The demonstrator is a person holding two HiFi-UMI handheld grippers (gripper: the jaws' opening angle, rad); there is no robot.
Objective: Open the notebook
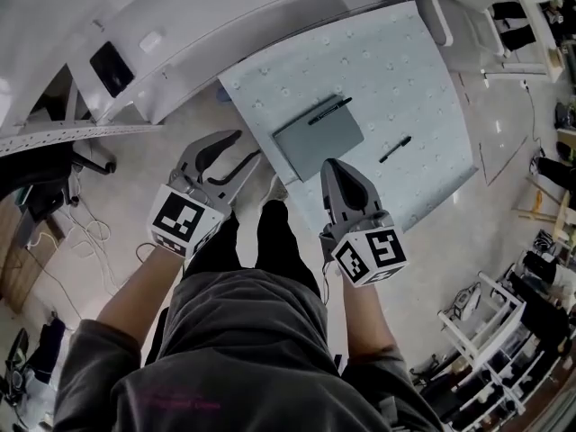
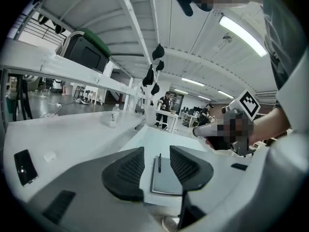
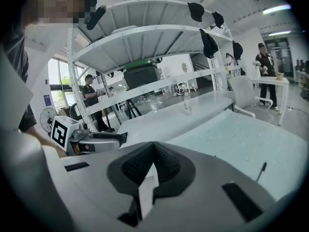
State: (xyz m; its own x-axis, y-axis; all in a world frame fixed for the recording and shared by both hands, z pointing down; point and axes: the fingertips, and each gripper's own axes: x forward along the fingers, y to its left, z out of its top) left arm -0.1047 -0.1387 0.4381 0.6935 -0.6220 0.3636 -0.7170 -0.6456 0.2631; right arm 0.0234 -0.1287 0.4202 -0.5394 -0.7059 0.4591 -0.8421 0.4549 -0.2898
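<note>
A closed grey notebook (image 1: 317, 139) lies on the white dotted table (image 1: 387, 61) near its front edge, with a black pen (image 1: 330, 111) resting on its far side. My left gripper (image 1: 247, 145) hovers off the table's left front corner, open and empty. Through its jaws in the left gripper view (image 2: 157, 151) I see the notebook (image 2: 169, 180) and the pen (image 2: 159, 162) just ahead. My right gripper (image 1: 328, 164) is shut with nothing in it, its tip just short of the notebook's near edge. The closed pads (image 3: 153, 146) hide the notebook in the right gripper view.
A second black pen (image 1: 395, 149) lies on the table right of the notebook. A white shelf rack (image 1: 180, 25) runs along the left, with a green-lidded bin (image 2: 87, 50) on it and a bottle (image 2: 112, 116) on a further table. Cables (image 1: 81, 232) trail on the floor.
</note>
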